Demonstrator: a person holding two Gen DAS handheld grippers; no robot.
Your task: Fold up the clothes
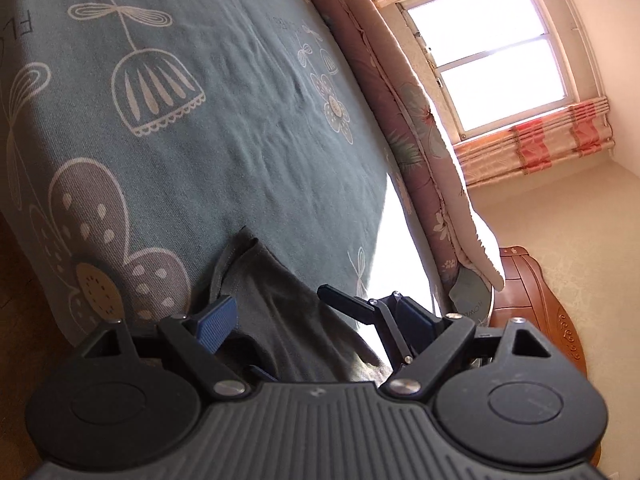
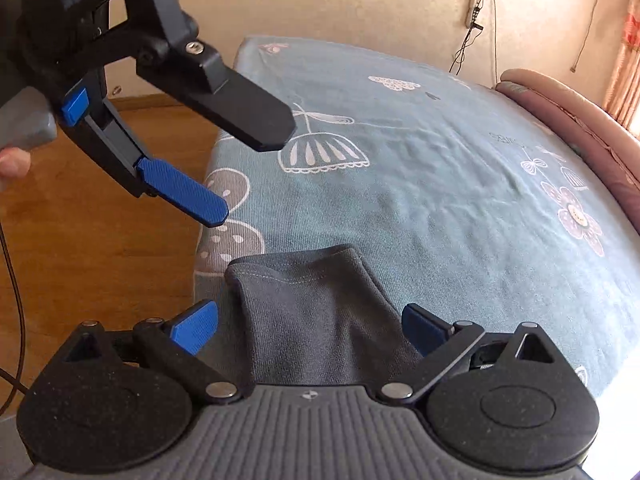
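While the right gripper (image 2: 308, 328) stood spread wide, pinching nothing, a dark grey garment (image 2: 316, 312) lay between its blue fingers (image 2: 196, 326), folded thick, a stitched hem along its far edge. It rested near the bed's (image 2: 440, 184) corner on a teal flowered cover. The left gripper (image 2: 256, 176) hung above, likewise spread and empty.

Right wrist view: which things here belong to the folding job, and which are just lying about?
Job:
- grey garment at the bed's near edge
- left gripper, jaws open
- right gripper, jaws open around the garment
- teal flowered bedspread, the work surface

Lying about:
- pink quilt
- wall cables
- wooden floor
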